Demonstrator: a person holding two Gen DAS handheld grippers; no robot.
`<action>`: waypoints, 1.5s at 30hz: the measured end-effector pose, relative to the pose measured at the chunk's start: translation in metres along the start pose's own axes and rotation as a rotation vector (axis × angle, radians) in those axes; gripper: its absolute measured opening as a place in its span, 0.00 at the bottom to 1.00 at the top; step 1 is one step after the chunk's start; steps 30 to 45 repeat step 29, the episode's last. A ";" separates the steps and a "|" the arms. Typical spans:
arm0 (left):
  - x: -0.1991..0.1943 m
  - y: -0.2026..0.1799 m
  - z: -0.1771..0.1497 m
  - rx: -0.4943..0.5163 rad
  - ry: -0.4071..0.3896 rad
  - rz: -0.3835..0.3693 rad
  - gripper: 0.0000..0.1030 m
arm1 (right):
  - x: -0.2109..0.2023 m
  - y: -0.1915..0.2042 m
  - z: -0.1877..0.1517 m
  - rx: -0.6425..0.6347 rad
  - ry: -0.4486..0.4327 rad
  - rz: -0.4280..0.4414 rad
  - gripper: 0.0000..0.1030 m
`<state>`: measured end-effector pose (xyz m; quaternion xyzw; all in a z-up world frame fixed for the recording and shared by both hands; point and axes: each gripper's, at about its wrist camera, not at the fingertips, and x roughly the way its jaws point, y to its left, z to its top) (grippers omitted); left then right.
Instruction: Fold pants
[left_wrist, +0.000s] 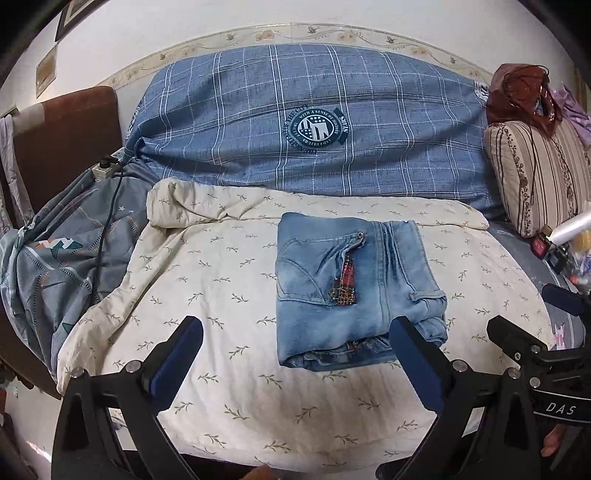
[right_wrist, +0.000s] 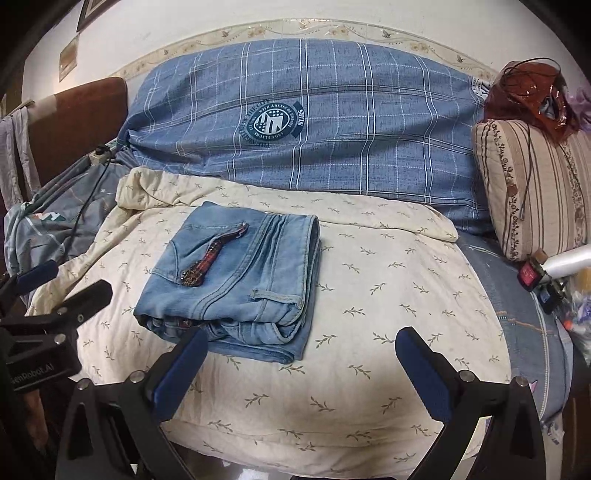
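Note:
Light blue jeans lie folded into a compact square on the cream leaf-print quilt; they also show in the right wrist view. A red plaid strap with a metal charm lies on top of them. My left gripper is open and empty, held just before the jeans' near edge. My right gripper is open and empty, to the right of the jeans. The right gripper also shows at the right edge of the left wrist view, and the left one at the left edge of the right wrist view.
A blue checked duvet is bundled against the wall behind. A striped pillow with a red-brown bag on it stands at the right, with small bottles beside it. A power strip with cable and patterned bedding lie at the left.

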<state>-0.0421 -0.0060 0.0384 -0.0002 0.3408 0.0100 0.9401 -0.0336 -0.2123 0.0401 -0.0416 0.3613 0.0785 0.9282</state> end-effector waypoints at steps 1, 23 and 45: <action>0.000 0.000 0.000 -0.002 -0.001 -0.005 0.98 | -0.001 0.000 0.001 -0.003 -0.001 0.001 1.00; 0.009 -0.005 0.001 -0.001 0.035 -0.052 1.00 | 0.001 0.003 0.004 -0.021 -0.007 -0.008 1.00; 0.014 -0.006 0.005 -0.012 0.041 -0.086 1.00 | 0.004 -0.001 0.008 -0.008 -0.007 -0.008 1.00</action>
